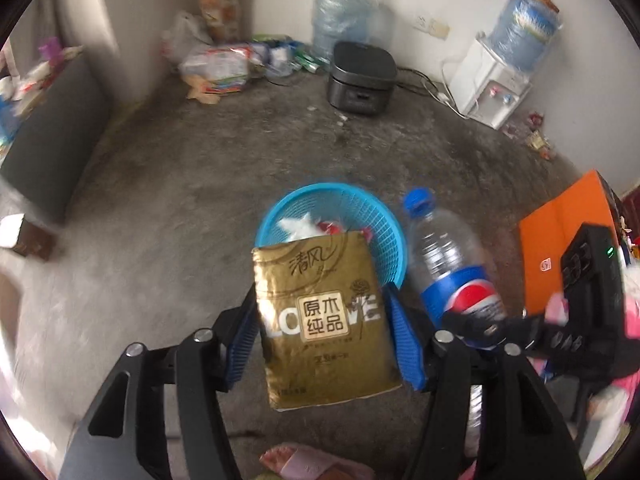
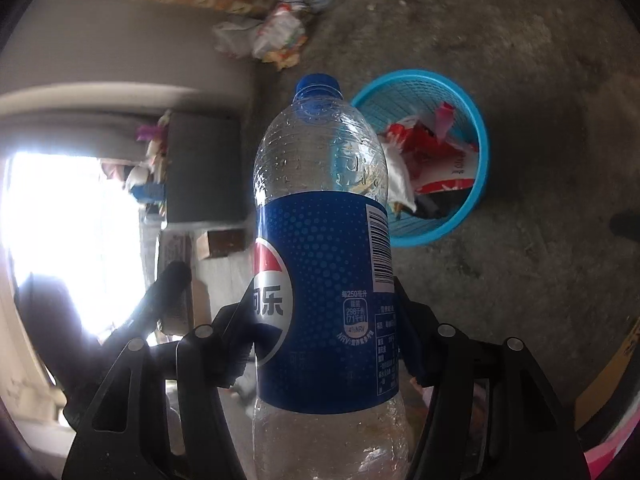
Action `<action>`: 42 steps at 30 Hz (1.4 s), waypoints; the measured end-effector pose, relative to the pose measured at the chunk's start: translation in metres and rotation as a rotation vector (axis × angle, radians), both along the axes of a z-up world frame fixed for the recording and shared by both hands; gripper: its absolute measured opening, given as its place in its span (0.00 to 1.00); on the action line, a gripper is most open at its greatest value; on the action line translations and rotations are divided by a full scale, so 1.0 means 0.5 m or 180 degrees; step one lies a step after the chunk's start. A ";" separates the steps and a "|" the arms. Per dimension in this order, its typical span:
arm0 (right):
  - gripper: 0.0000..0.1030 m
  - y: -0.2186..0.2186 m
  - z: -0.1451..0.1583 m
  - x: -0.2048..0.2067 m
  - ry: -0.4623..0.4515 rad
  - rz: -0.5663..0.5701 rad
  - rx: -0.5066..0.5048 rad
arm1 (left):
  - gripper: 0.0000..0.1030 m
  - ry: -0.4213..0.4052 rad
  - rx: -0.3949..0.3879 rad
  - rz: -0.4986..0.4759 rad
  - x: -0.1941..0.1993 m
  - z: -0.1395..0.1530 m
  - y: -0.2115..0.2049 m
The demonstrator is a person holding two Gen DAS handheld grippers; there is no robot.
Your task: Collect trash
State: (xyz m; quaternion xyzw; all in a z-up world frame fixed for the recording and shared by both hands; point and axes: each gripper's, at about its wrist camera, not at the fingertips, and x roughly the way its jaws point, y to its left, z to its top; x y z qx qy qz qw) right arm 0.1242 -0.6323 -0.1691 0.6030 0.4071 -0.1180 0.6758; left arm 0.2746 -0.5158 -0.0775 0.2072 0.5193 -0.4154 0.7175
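A grey concrete floor [image 1: 192, 184] runs back to white walls, with a water jug [image 1: 344, 20], a black cooker [image 1: 362, 78] and a dispenser [image 1: 496, 84] along the far side and a pile of bags [image 1: 216, 64] in the corner. A blue basket [image 1: 384, 224] stands on the floor, wrappers [image 2: 436, 160] inside. The left gripper [image 1: 322, 330] is clamped on a gold tissue pack [image 1: 320, 320], held above the near rim of the basket. The right gripper [image 2: 322, 328] grips a Pepsi bottle [image 2: 324, 264] around its label, cap pointing away, just left of the basket in the right wrist view. An orange box [image 1: 560, 240] sits off to the right.
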 end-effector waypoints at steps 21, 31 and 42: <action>0.69 -0.077 -0.043 -0.057 0.0069 -0.0975 -0.0423 | 0.76 -0.0263 -0.0826 0.0119 -0.028 0.135 0.146; 0.70 0.177 0.298 -0.044 -0.0771 -0.0065 -0.2190 | 0.95 -0.1063 -0.1348 0.1174 -0.170 0.310 0.441; 0.93 0.466 0.491 -0.118 -0.1779 0.0731 -0.3635 | 0.95 -0.1375 -0.0716 0.2665 -0.336 0.265 0.768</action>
